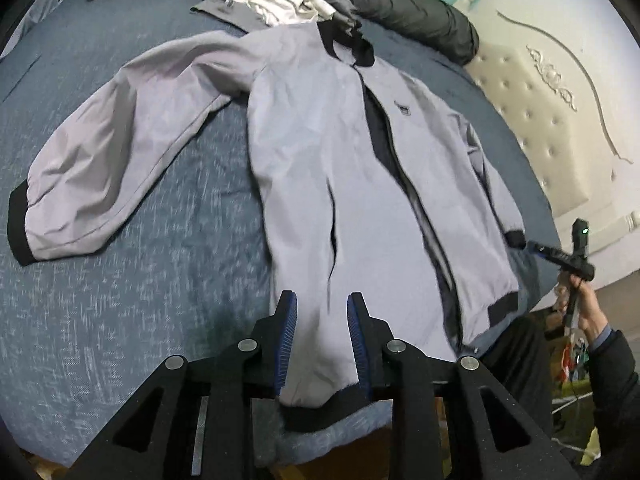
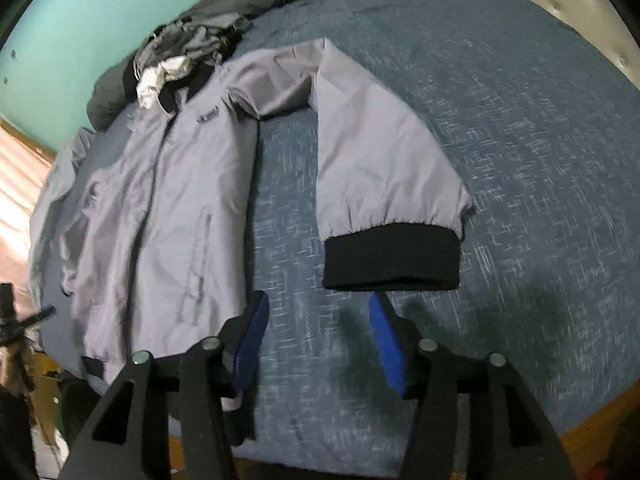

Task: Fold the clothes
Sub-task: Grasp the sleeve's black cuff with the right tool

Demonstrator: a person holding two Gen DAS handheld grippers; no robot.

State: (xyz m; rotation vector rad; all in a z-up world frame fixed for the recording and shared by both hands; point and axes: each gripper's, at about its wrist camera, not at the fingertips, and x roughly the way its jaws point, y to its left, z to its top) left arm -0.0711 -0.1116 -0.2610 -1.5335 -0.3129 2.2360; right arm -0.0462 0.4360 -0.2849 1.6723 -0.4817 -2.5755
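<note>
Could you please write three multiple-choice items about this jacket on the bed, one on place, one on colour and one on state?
1. Where does the pile of clothes lie?
A. beyond the jacket's collar
B. on the sleeve
C. by the hem

2. What colour is the sleeve cuff?
A. white
B. black
C. teal

3. How is the jacket lying?
A. rolled up
B. folded in half
C. spread flat with its front partly open

Answers: 1 A, the pile sits past the collar; 2 B, a black band ends the grey sleeve; 3 C, the body is laid out and dark lining shows along the zip.
</note>
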